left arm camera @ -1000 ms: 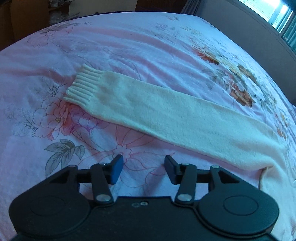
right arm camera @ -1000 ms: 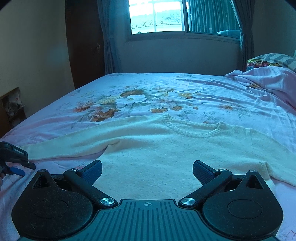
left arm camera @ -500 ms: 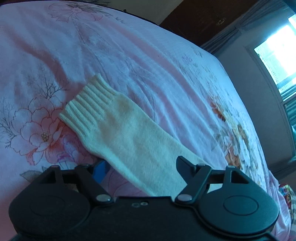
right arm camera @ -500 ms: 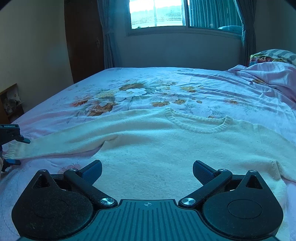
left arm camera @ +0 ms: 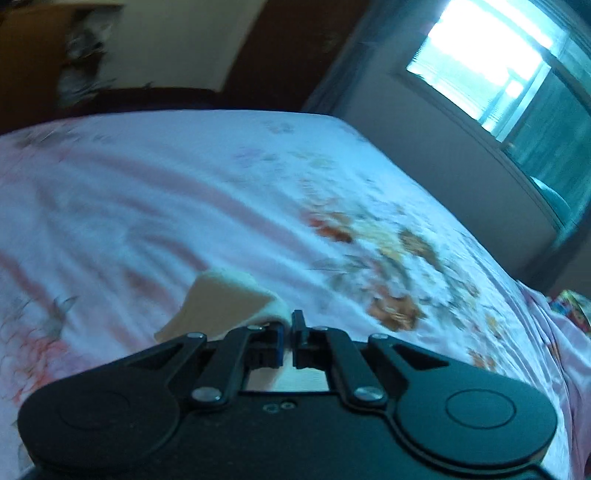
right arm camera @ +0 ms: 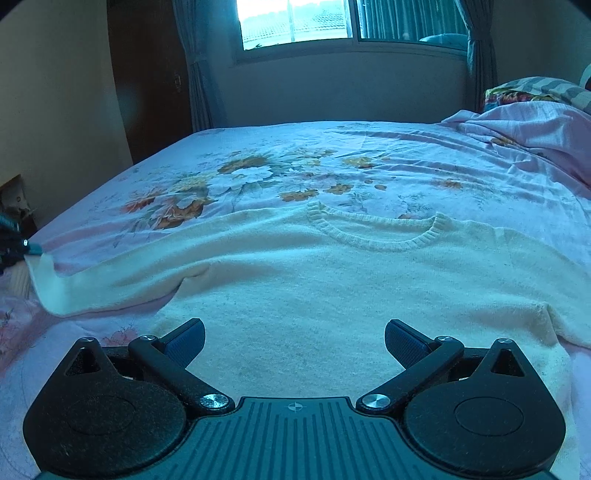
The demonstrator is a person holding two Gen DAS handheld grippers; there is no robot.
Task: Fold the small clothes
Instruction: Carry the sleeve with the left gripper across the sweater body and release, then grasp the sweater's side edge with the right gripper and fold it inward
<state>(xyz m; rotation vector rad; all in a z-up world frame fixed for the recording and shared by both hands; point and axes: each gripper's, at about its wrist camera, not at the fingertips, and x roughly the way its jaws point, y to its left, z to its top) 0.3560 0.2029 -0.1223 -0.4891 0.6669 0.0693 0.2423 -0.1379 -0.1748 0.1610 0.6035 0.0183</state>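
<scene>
A cream knitted sweater (right arm camera: 332, 280) lies flat on the floral bedsheet (right arm camera: 332, 166), neck hole toward the window. My left gripper (left arm camera: 289, 325) is shut on the cuff end of its left sleeve (left arm camera: 221, 302), and the cuff sticks up folded above the sheet. In the right wrist view that sleeve (right arm camera: 110, 284) rises at its far left end to the left gripper (right arm camera: 22, 247) at the frame edge. My right gripper (right arm camera: 294, 341) hovers open over the sweater's lower body with nothing between its fingers.
A crumpled pink blanket (right arm camera: 524, 129) and a striped pillow (right arm camera: 546, 88) lie at the right of the bed. A window (right arm camera: 332, 18) with curtains is behind the bed, a dark wardrobe (right arm camera: 147, 81) at the left. The bed's left edge drops off near the lifted sleeve.
The left gripper moved over the sleeve cuff, closed on it and lifted it off the sheet, tilting upward. The right gripper stayed open and shifted slightly closer over the sweater.
</scene>
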